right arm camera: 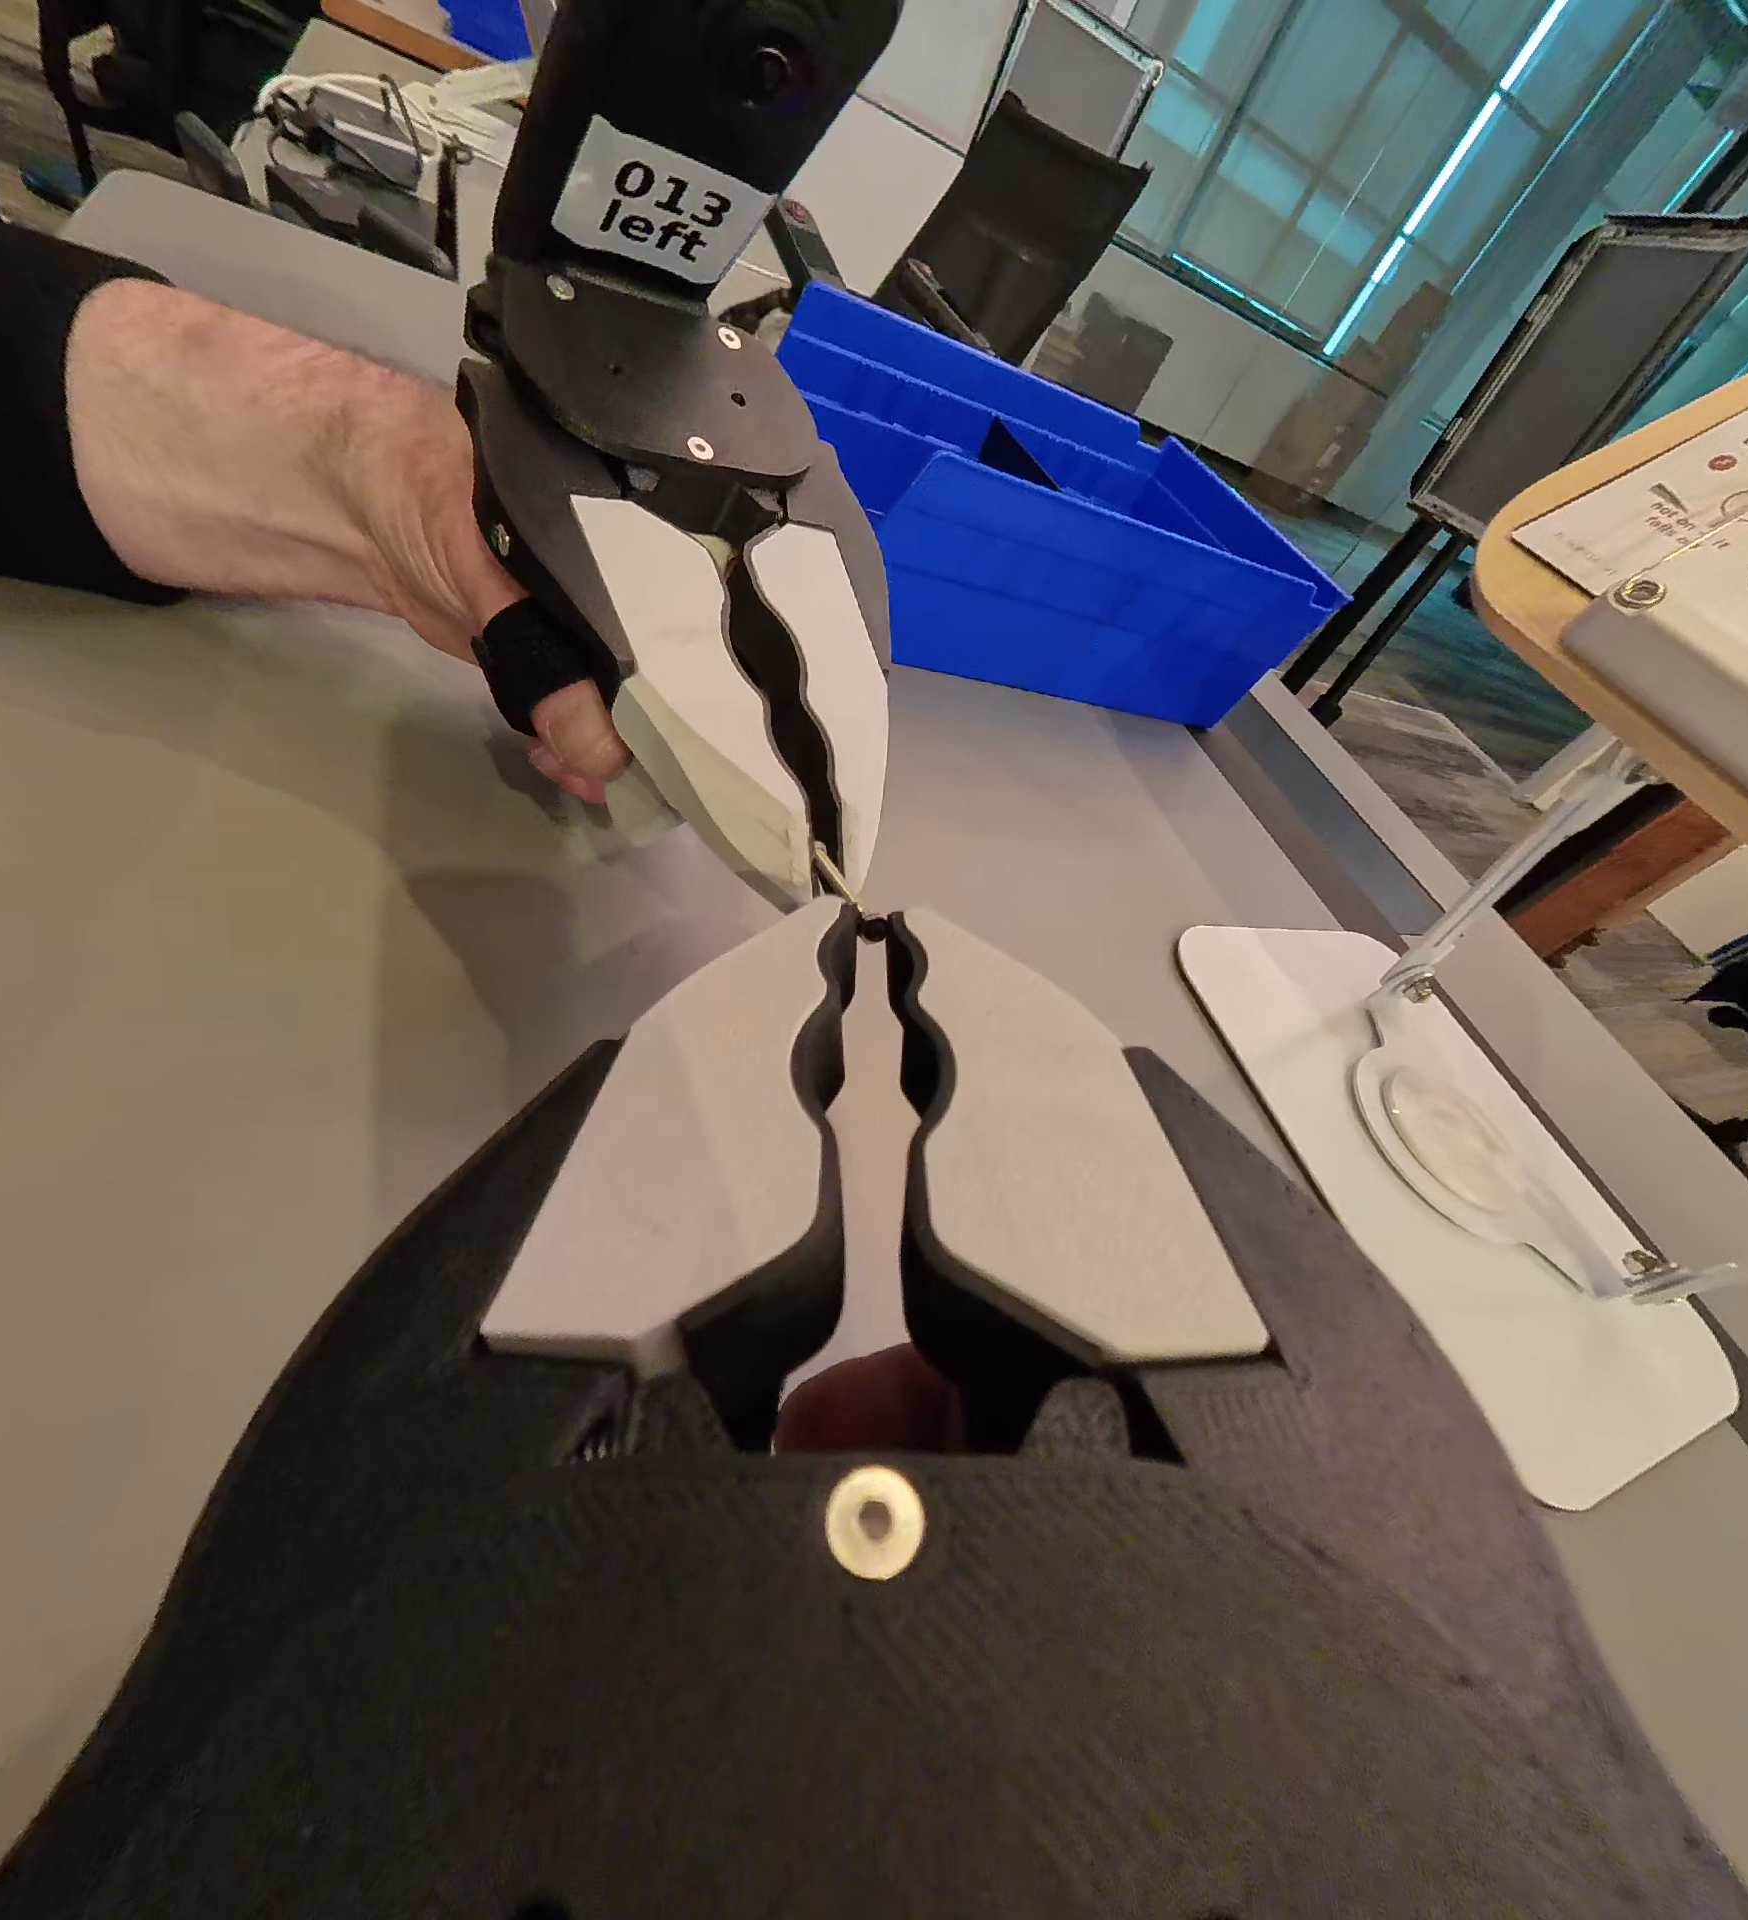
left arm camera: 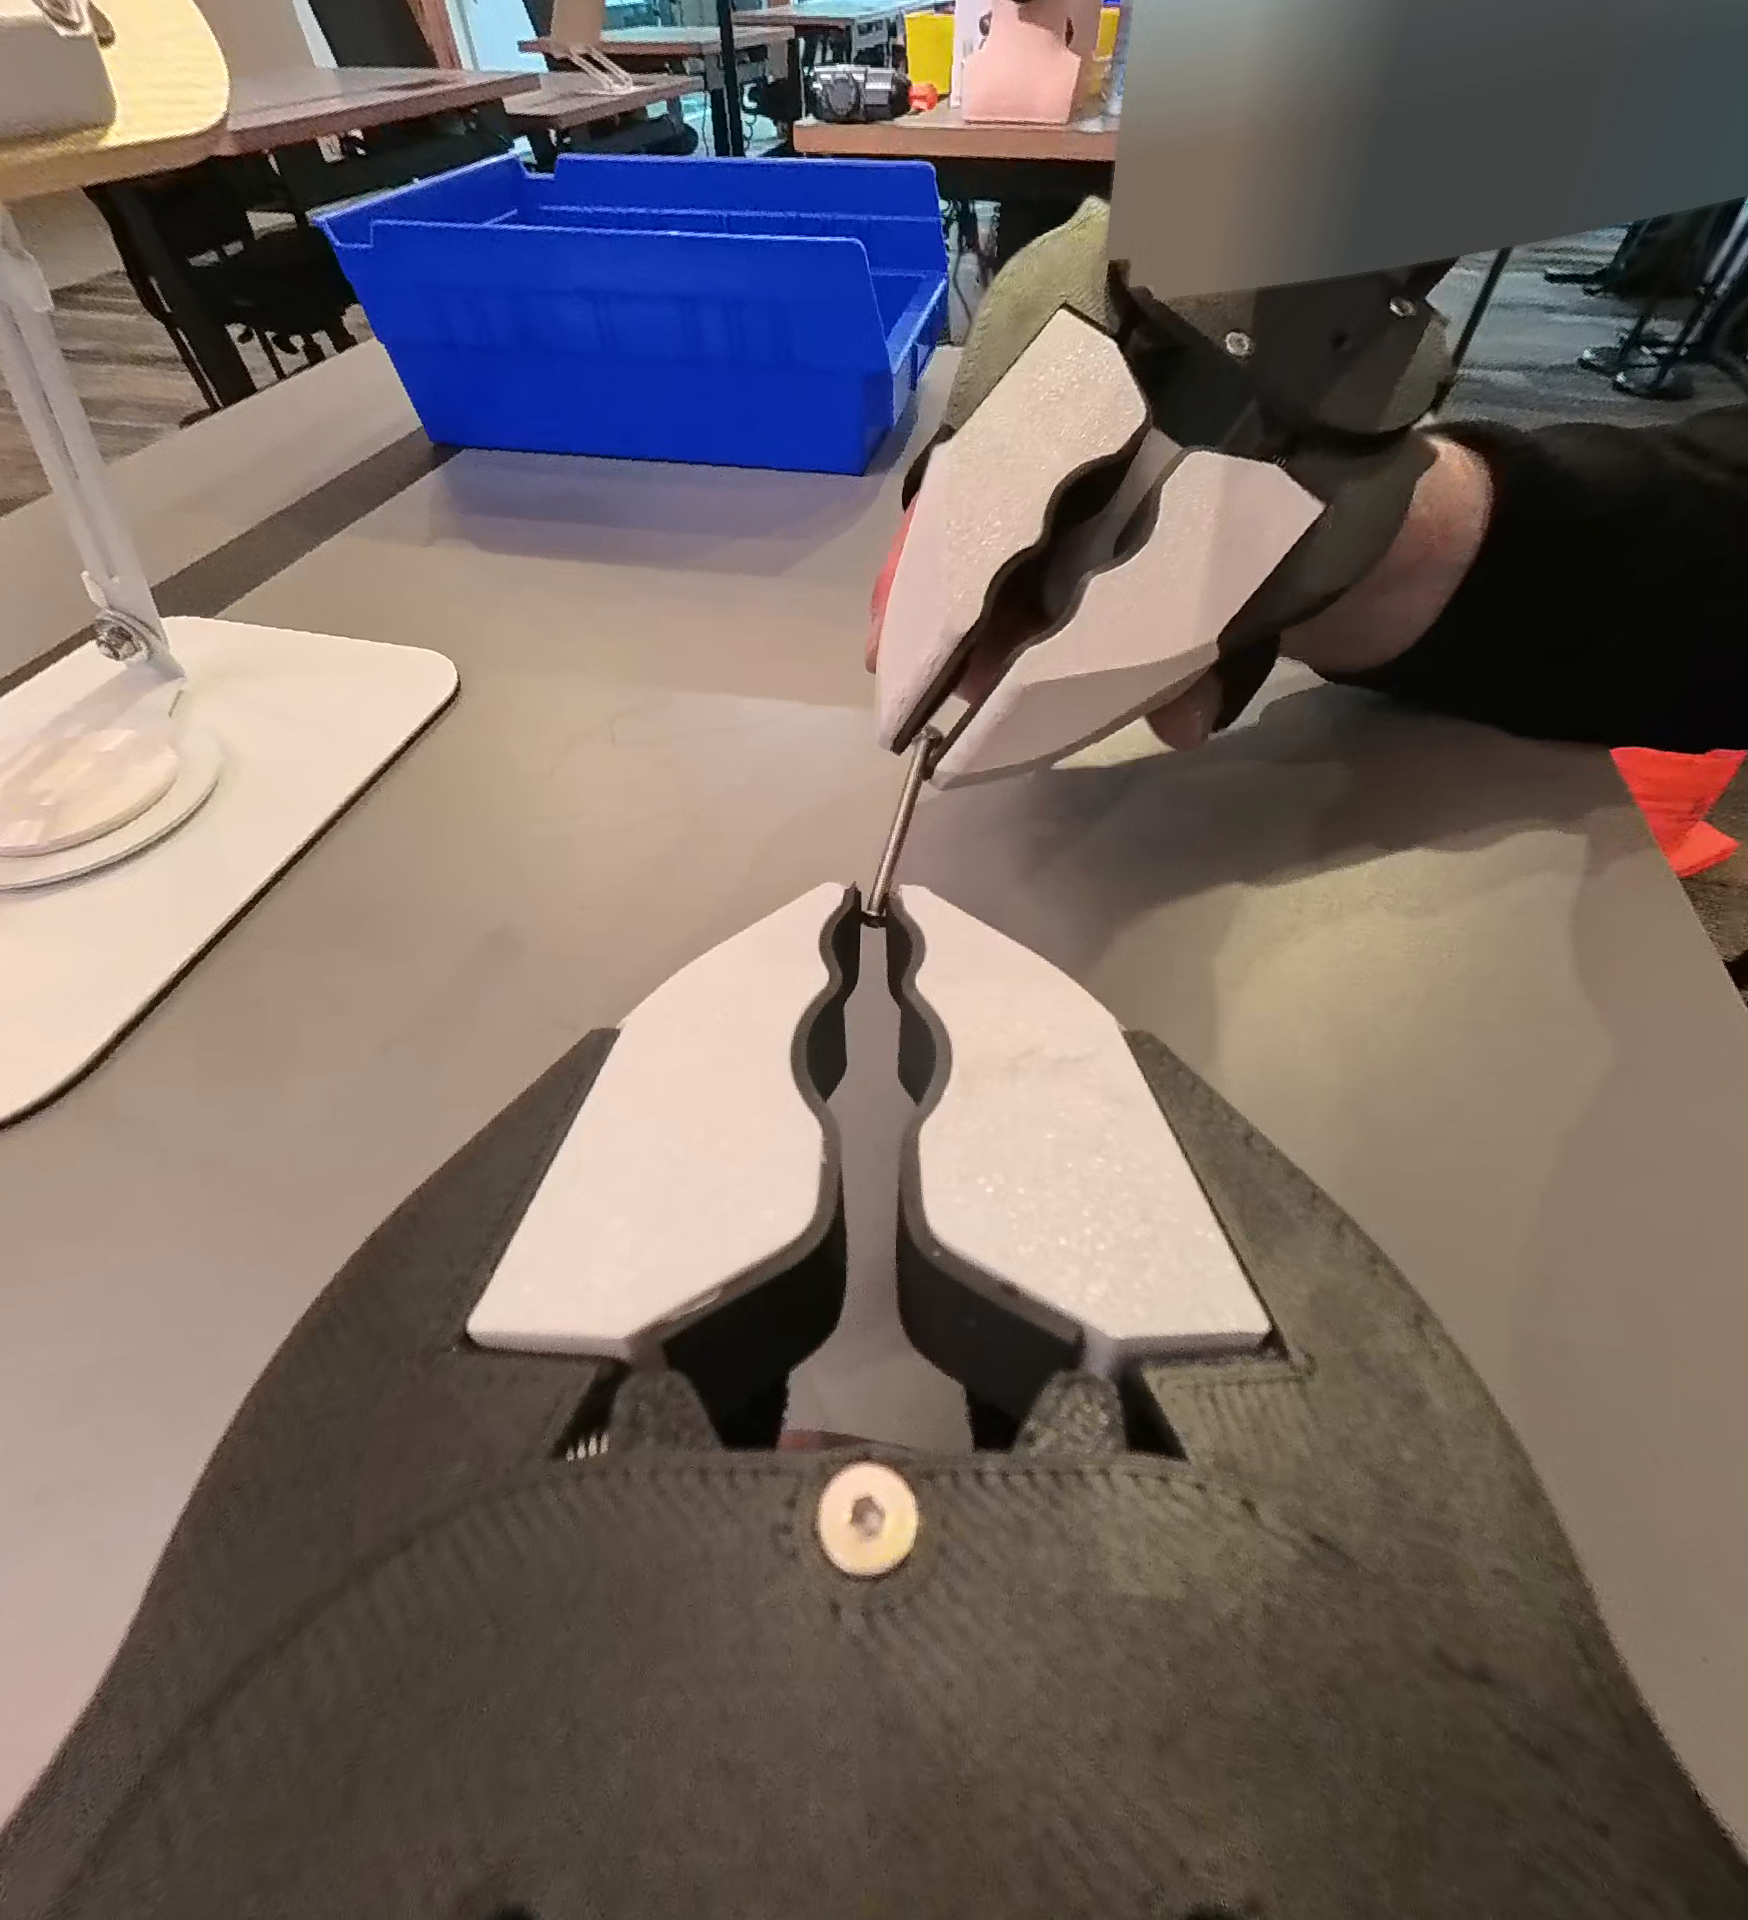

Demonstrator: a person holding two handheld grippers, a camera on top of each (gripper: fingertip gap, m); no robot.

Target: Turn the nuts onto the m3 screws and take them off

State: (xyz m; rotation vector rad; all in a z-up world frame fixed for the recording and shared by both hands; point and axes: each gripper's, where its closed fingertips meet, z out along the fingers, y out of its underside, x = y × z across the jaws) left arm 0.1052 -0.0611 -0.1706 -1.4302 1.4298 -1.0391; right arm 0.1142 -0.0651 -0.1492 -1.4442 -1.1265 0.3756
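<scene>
A thin grey m3 screw [left arm camera: 901,826] spans the gap between my two grippers above the grey table [left arm camera: 434,1039]. My left gripper [left arm camera: 875,902] is shut on the screw's near, lower end. My right gripper [left arm camera: 927,743], held by a hand in a black sleeve, is shut on the far, upper end, where a small ring-like piece looks like the nut. In the right wrist view my right gripper [right arm camera: 872,923] pinches a small dark piece, the nut [right arm camera: 876,928]. The left gripper [right arm camera: 828,878] grips the short visible bit of screw [right arm camera: 837,878] just beyond it.
A blue plastic bin [left arm camera: 641,322] stands at the back of the table and also shows in the right wrist view [right arm camera: 1057,582]. A white stand base [left arm camera: 174,810] with a clear bracket carries an instruction board [right arm camera: 1680,540]. An orange object [left arm camera: 1680,800] lies past the table's right edge. Only a small space, under 4 cm, lies between the two pairs of fingers.
</scene>
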